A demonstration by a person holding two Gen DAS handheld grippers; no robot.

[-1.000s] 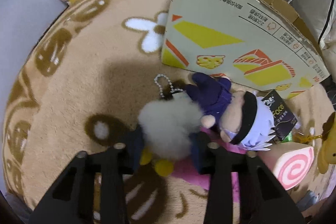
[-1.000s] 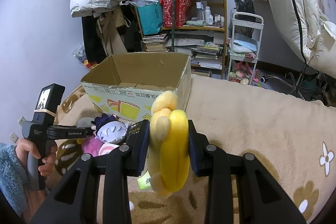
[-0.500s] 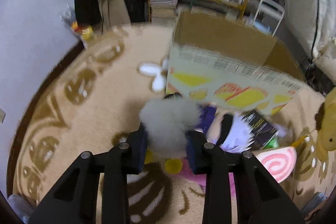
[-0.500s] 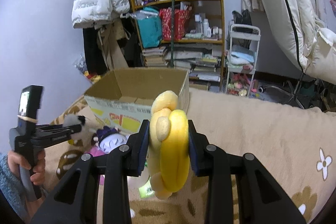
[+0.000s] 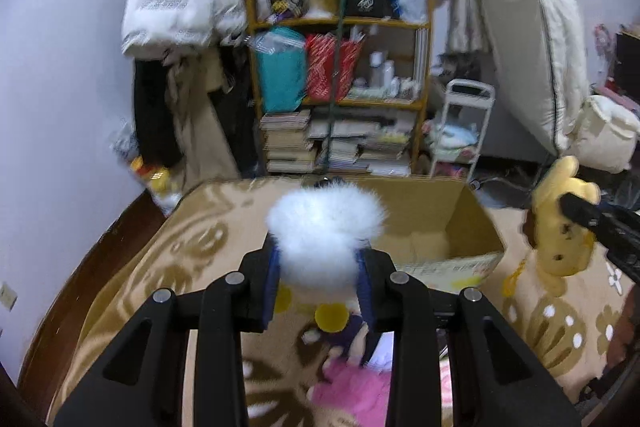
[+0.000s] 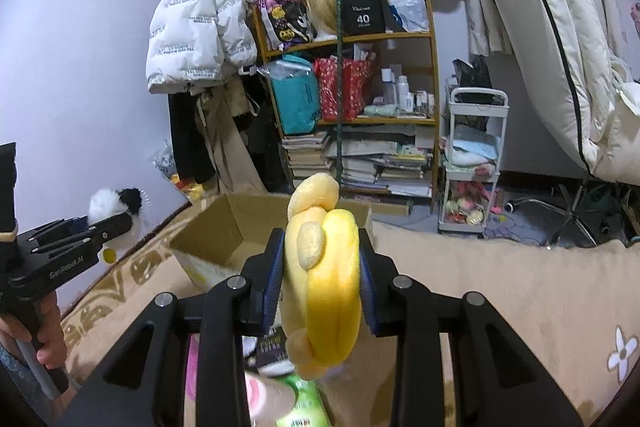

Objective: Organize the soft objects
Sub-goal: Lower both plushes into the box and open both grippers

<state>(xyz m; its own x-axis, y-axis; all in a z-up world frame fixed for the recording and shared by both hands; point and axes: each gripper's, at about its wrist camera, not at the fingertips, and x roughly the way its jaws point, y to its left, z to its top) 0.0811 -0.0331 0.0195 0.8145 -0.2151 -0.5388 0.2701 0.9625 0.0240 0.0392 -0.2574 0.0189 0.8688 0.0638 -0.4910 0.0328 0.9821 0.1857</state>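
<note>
I've lifted the fluffy white toy [image 5: 324,227] off the blanket [image 5: 168,251]; left gripper [image 5: 320,291] clamps it, right gripper [image 6: 320,291] clamps the yellow plush [image 6: 324,279], both facing the cardboard box [image 5: 468,223].

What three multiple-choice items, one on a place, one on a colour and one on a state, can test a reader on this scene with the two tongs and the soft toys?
1. Where is the cardboard box?
A. on the shelf
B. on the beige blanket
C. on the white trolley

2. What colour is the plush in the right tongs?
A. yellow
B. pink
C. blue

3. How are the left tongs?
A. open and empty
B. lying on the floor
C. closed on the white fluffy toy

Answers:
1 B, the box stands on the blanket.
2 A, the yellow plush fills the jaws.
3 C, both pads press the white fur.
</note>
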